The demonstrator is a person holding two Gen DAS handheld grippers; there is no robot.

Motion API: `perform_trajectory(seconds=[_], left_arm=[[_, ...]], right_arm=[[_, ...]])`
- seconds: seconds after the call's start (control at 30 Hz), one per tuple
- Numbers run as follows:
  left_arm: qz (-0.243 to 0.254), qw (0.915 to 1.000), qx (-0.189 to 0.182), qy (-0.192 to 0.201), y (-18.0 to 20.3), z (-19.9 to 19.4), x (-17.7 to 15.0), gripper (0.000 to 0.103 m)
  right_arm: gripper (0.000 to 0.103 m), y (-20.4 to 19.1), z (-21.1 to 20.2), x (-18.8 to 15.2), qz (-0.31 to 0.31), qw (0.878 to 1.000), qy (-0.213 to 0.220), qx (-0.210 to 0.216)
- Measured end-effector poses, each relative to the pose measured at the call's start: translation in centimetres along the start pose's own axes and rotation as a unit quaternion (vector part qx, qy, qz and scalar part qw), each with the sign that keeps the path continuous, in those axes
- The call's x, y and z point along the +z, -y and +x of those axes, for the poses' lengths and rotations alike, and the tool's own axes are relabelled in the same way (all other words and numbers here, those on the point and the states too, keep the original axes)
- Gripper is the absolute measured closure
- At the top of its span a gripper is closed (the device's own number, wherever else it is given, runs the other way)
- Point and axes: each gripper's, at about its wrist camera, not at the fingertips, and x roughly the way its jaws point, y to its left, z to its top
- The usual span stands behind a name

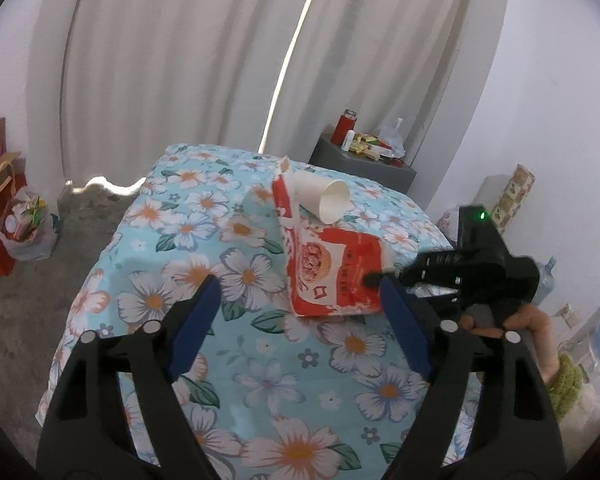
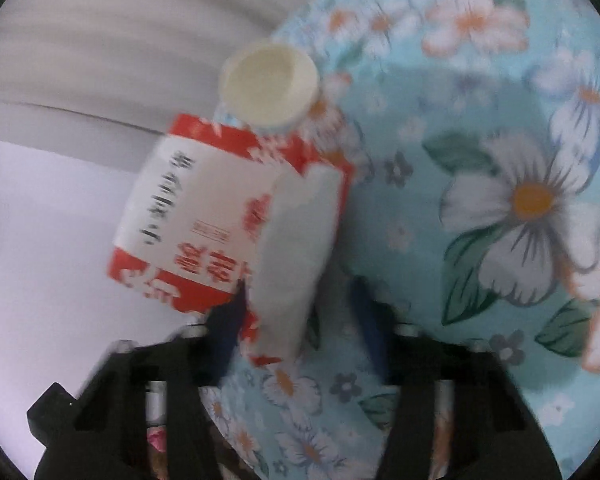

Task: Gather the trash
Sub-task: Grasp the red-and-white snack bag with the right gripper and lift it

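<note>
Item: one red-and-white printed paper food bag [image 1: 332, 276] and one white paper cup [image 1: 326, 196] lying on its side against it, both on the blue floral-print bedsheet [image 1: 188, 240]; neither collected yet. Right gripper [image 2: 296, 300] straddles the bag's edge, jaws partly apart, closure unclear; left gripper [image 1: 300, 304] wide open, empty.

The left gripper [image 1: 298, 292] has matte black angular arms with cut-out slots, round silver screws at the joints and flat blue pads [image 1: 196, 320] lining its fingers. The right gripper [image 2: 300, 308] is built alike (blurred in its own view); its black body carries a small green light, and bare skin shows behind it
</note>
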Motion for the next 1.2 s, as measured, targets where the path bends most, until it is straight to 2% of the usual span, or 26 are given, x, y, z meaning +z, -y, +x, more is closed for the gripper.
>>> perform_trajectory(seconds=[0.1,0.27,0.4,0.5,0.6,0.7,0.77,0.9,1.0,1.13,1.17,1.2], left_arm=[[-0.018,0.9998,-0.010,-0.006,-0.5,0.1,0.0,0.038],[-0.057,0.9964,-0.060,-0.018,-0.6,0.8,0.3,0.044],[-0.048,0.9945,-0.087,-0.034,1.4,2.1,0.4,0.053],[-0.033,0.9903,-0.121,-0.060,4.3,3.6,0.1,0.060],[0.001,0.9825,-0.163,-0.090,8.2,5.4,-0.8,0.064],[0.050,0.9695,-0.204,-0.126,12.9,7.3,-2.4,0.067],[0.084,0.9568,-0.234,-0.150,16.0,8.4,-3.9,0.068],[0.149,0.9406,-0.247,-0.179,20.3,10.1,-6.6,0.069],[0.192,0.9333,-0.235,-0.192,22.4,10.8,-8.1,0.069],[0.212,0.9282,-0.227,-0.205,23.4,11.3,-9.3,0.069],[0.212,0.9280,-0.223,-0.210,23.3,11.6,-9.5,0.069],[0.212,0.9287,-0.219,-0.210,23.2,11.7,-9.7,0.069]], right_arm=[[0.083,0.9,-1.6,-1.3,-0.004,1.000,0.004,-0.002],[0.083,4.8,-7.2,-4.3,0.007,1.000,0.013,-0.010],[0.083,7.9,-11.7,-7.3,0.019,0.999,0.026,-0.014],[0.083,9.5,-14.5,-9.9,0.028,0.998,0.044,-0.026],[0.083,10.3,-16.3,-12.4,0.038,0.996,0.069,-0.038],[0.083,10.3,-17.0,-13.9,0.042,0.994,0.088,-0.048],[0.082,10.3,-16.9,-14.6,0.040,0.993,0.097,-0.052],[0.082,10.8,-17.1,-14.9,0.040,0.993,0.101,-0.048],[0.080,12.1,-17.9,-15.2,0.048,0.993,0.103,-0.037],[0.079,13.6,-18.7,-15.8,0.058,0.992,0.108,-0.029],[0.077,14.0,-18.9,-15.9,0.060,0.992,0.109,-0.025],[0.068,14.6,-19.3,-16.0,0.065,0.992,0.109,-0.020]])
